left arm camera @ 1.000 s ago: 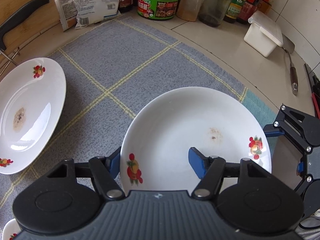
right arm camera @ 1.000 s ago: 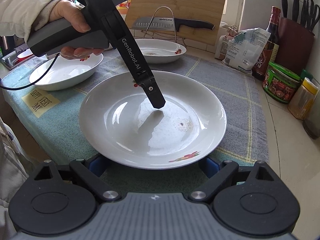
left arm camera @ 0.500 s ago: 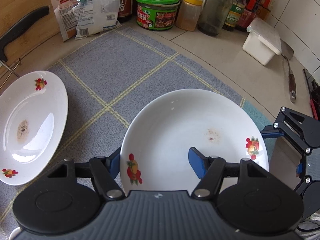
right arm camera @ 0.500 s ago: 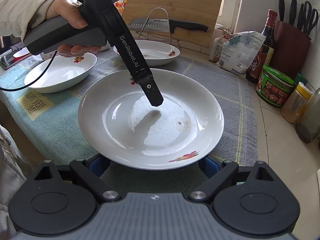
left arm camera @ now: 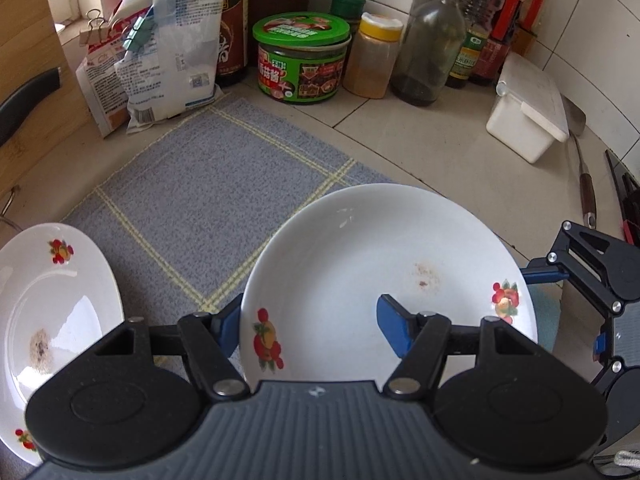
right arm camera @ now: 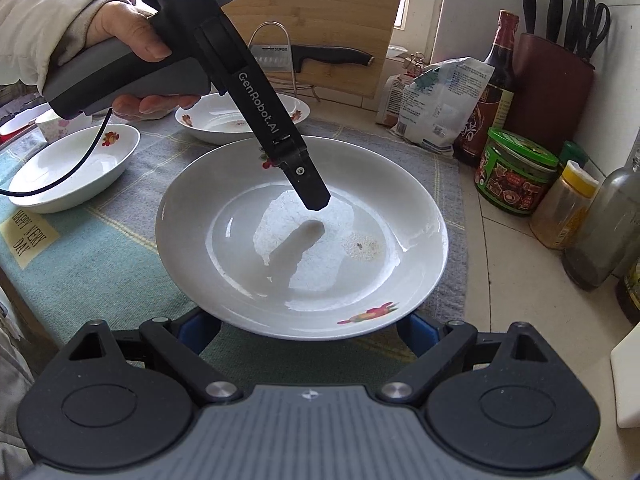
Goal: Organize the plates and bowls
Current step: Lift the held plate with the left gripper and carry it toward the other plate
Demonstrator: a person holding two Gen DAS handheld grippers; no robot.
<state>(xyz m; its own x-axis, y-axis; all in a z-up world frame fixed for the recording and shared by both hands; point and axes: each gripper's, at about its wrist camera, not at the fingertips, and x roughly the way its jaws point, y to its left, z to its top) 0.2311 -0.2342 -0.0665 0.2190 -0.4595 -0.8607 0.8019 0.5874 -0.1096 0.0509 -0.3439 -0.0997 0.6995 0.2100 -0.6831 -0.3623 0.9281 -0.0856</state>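
Our left gripper (left arm camera: pixel 310 320) is closed on a plate rim, while our right gripper (right arm camera: pixel 308 330) stands wide, both tilted downward.

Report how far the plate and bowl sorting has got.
Done: nothing is stacked yet. In hand: the left gripper is clamped on the rim of the large plate, one finger above and one below; the right gripper sits open at its near edge, fingers under the rim. Left: the second plate, the bowl and a small cup lie apart on the mat.
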